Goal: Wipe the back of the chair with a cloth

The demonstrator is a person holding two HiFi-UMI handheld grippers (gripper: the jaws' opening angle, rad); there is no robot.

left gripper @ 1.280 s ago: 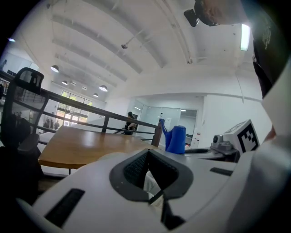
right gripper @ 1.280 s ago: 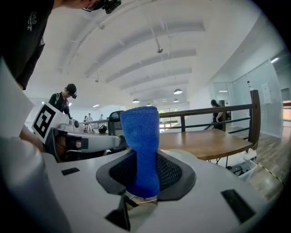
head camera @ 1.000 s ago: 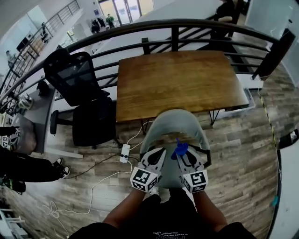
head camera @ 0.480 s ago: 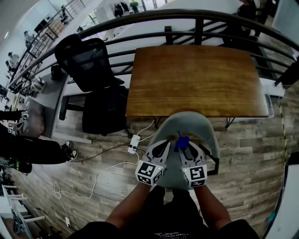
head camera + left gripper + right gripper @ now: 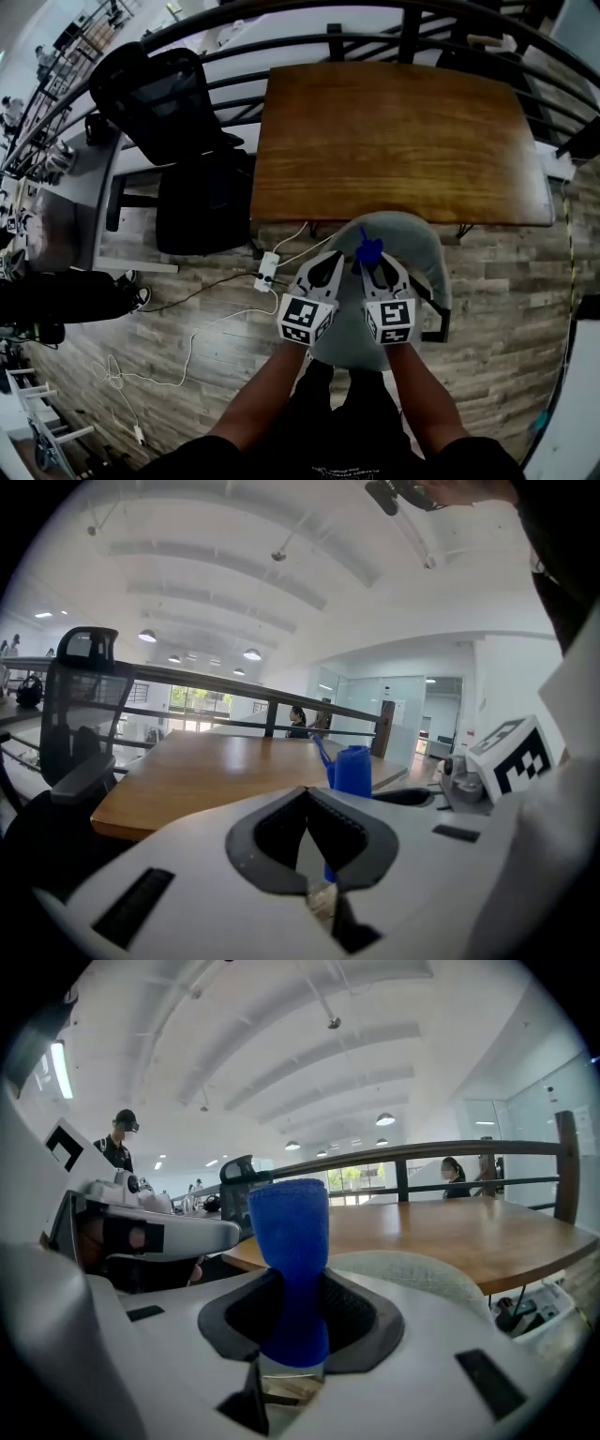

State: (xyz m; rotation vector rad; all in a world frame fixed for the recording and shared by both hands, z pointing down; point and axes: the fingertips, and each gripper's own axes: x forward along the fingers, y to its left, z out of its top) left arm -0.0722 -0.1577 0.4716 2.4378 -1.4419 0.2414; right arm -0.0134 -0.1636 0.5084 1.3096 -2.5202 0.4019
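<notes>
Wooden table [image 5: 394,141], one grey chair [image 5: 427,255]; right claw [image 5: 376,265] pinches one blue cloth [image 5: 289,1241].

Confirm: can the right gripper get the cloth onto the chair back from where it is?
Probably yes. The right gripper, shut on the cloth, hovers just over the grey chair with nothing between them. The left gripper sits alongside, shut and empty, not crossing its path.

- The cloth [image 5: 288,1260] was blue, matt, finely woven fabric.
- The chair [image 5: 422,1274] back was pale grey, nubby upholstery.
- The table [image 5: 394,141] top was brown wood with a soft sheen.
- The floor [image 5: 187,375] was matt, grey-brown, wood-look planks.
</notes>
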